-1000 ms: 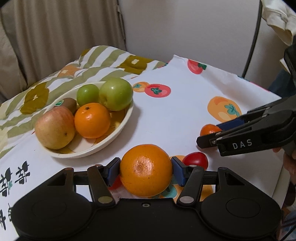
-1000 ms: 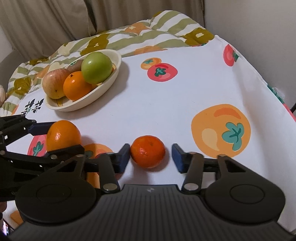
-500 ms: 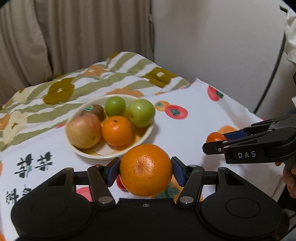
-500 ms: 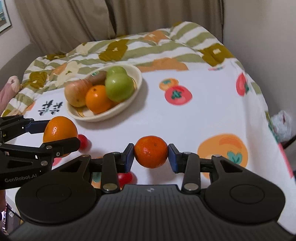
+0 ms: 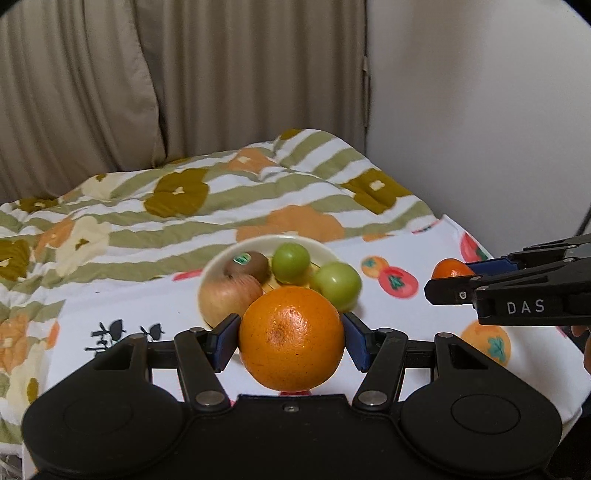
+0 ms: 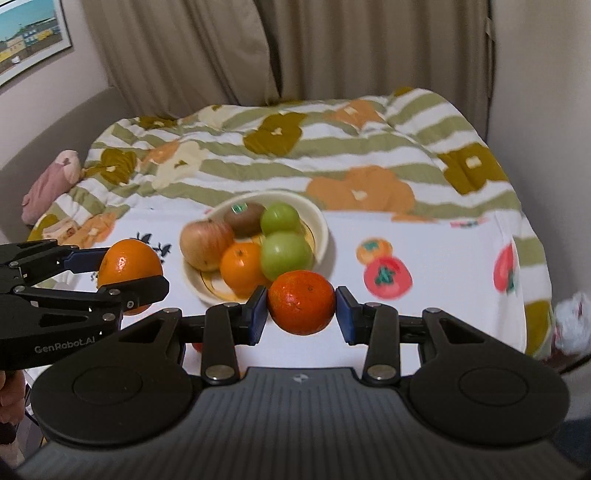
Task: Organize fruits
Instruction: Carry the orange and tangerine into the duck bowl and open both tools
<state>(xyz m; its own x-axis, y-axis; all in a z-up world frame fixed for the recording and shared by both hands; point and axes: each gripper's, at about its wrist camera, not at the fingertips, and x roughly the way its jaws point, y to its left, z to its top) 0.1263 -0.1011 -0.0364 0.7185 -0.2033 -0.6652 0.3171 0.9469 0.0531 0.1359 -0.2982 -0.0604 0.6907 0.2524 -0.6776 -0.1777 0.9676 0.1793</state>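
The left tongs (image 5: 291, 338) pinch a large orange (image 5: 291, 338) between their blue pads, holding it in the air in front of the bowl (image 5: 321, 248); seen from the right wrist, the same tongs' side reads "GenRobot.AI" in pale letters. The right tongs (image 6: 301, 308) pinch a smaller, redder mandarin (image 6: 301, 307) the same way, also lifted clear of the table (image 6: 443, 266), and their side shows "DAS" in white capitals in the left wrist view. The cream bowl stands on the white tablecloth printed with persimmons and holds a reddish apple (image 6: 206, 243), an orange (image 6: 242, 269), two green fruits (image 6: 286, 254) and a kiwi (image 6: 245, 218) with a small green-and-white sticker whose writing is too small to read. A striped, flowered quilt (image 6: 295, 147) lies bunched behind the bowl, before beige curtains (image 6: 295, 48). A framed picture (image 6: 29, 33) hangs at the upper left of the right wrist view.
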